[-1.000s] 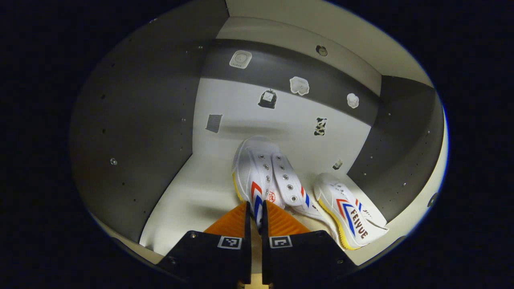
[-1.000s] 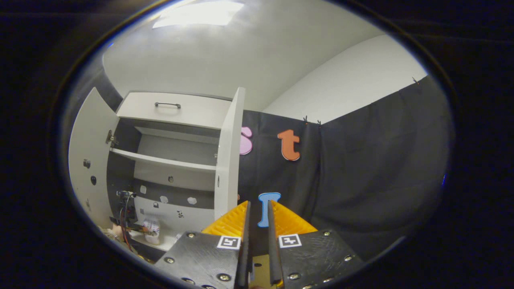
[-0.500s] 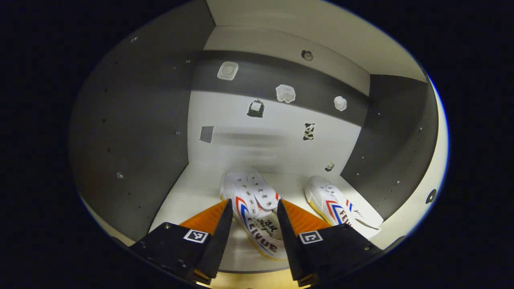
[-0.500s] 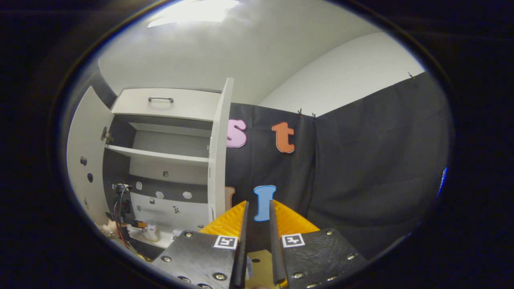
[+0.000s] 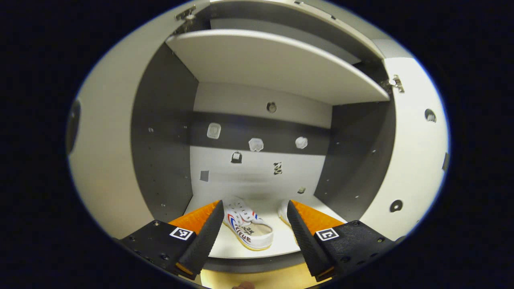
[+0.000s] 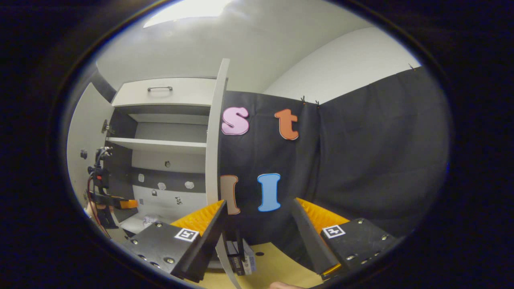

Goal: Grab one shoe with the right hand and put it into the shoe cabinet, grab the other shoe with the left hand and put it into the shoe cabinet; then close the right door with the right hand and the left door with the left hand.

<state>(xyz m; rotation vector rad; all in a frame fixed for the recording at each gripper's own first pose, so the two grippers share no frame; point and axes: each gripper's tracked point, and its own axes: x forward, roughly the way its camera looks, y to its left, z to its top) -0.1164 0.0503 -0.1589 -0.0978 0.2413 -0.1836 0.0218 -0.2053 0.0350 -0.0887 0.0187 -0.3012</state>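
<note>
Booth: we see black cloth walling the right side, with the white shoe cabinet [image 6: 160, 120] standing open against it and pale wood floor below.
Shoes: both sit on the cabinet's bottom shelf [image 5: 257, 249]; the left shoe [image 5: 247, 228] lies toe-in, heel toward us, and the right shoe [image 5: 284, 212] is half hidden behind a finger of the left gripper.
Left gripper: we find the left gripper [image 5: 253, 224] spread wide and empty, outside the cabinet's front edge, looking straight in.
Right gripper: the right gripper [image 6: 259, 218] is also spread apart and holds nothing.
Right door: the right door [image 6: 213, 144] stands edge-on to us, its long axis vertical, its lower edge just above the right gripper's left finger [image 6: 204, 230].
Left door: the left door [image 5: 104, 160] is swung out on the left gripper's left side.
Key relation: we judge the right door lies ahead and slightly left of the right gripper, nearer it than the left gripper.
Next move: we judge the right door gets pushed leftward from its outer face, then the left door.
</note>
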